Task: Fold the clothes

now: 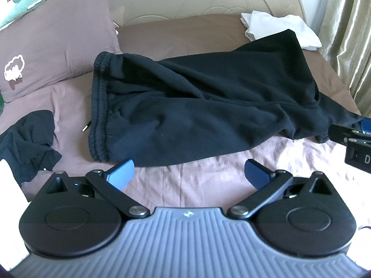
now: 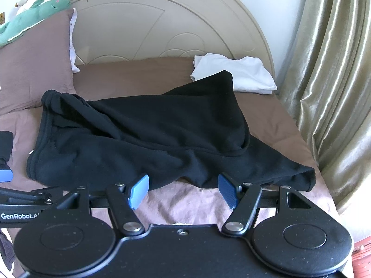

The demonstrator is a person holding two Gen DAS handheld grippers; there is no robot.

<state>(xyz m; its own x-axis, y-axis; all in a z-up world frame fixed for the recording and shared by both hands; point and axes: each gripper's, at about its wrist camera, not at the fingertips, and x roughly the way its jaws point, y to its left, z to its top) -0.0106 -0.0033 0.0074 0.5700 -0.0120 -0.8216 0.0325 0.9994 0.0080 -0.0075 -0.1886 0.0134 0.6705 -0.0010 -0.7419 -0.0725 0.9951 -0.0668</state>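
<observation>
Judging the black sweatpants point(image 1: 197, 106) thick, limp and fairly heavy, we favour gripping the waistband point(image 1: 99, 106) at 9 o'clock. Our left gripper point(image 1: 189, 173) and right gripper point(image 2: 183, 191) gape, grasping nothing.

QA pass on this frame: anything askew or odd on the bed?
Yes. The black fleece trousers lie twisted, one fabric corner peaking over the folded white garment. A crumpled dark garment sits at the left edge. Nothing looks spilled or damaged.
</observation>
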